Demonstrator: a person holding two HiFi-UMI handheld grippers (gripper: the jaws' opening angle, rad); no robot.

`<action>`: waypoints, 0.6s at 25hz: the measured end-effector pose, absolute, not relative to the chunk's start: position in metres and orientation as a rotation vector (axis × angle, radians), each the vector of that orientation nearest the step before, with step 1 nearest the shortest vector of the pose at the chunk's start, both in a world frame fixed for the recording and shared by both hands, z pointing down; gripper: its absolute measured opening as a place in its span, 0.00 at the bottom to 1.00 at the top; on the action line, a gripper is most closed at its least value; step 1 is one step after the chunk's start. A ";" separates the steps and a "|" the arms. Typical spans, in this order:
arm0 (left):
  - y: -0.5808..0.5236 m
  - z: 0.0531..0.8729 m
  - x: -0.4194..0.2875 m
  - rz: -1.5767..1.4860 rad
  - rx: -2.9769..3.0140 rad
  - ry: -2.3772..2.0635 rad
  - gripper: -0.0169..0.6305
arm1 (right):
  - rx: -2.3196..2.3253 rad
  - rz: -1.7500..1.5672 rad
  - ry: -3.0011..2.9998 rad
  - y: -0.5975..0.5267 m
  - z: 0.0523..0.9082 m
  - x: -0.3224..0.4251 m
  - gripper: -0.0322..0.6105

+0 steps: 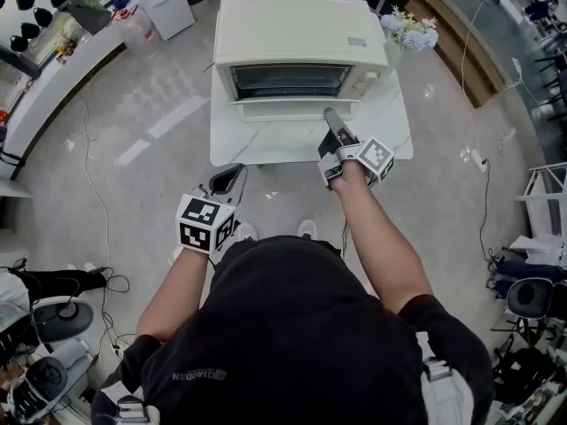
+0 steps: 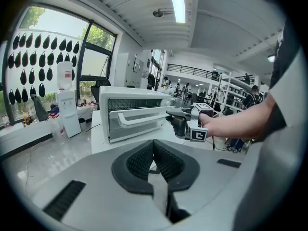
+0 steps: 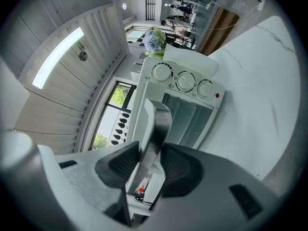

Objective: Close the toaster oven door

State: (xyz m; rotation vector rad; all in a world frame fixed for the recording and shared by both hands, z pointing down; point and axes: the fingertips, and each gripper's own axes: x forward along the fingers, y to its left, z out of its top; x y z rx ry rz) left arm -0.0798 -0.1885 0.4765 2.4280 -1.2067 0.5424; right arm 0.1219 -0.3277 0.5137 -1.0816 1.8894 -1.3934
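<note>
A cream toaster oven point(image 1: 301, 29) stands on a white table point(image 1: 394, 131), and its glass door point(image 1: 288, 81) hangs partly open. In the head view my right gripper point(image 1: 330, 120) reaches to the right end of the door handle point(image 1: 297, 109). In the right gripper view that handle point(image 3: 160, 121) runs between the pads of the right gripper point(image 3: 150, 150), which is shut on it, below the knobs point(image 3: 185, 81). My left gripper point(image 1: 232, 177) hovers in front of the table's near left corner, shut and empty. The left gripper view shows the left gripper point(image 2: 154, 143), the oven point(image 2: 134, 105) and the right gripper point(image 2: 177, 121) at the handle.
A bunch of pale flowers point(image 1: 409, 32) sits at the table's back right corner. A water dispenser point(image 2: 65, 105) and a white cabinet point(image 1: 164, 3) stand to the left. Cables point(image 1: 483, 202) trail across the grey floor on the right, and my shoes point(image 1: 306, 228) are close to the table.
</note>
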 end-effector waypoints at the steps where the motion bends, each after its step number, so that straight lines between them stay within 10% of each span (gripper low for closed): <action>1: -0.189 0.477 -0.080 0.543 2.427 -1.206 0.03 | -1.081 -1.387 1.895 -0.330 0.512 0.122 0.26; 15: -0.199 0.476 -0.083 0.529 2.420 -1.214 0.03 | -1.067 -1.324 1.957 -0.357 0.496 0.120 0.27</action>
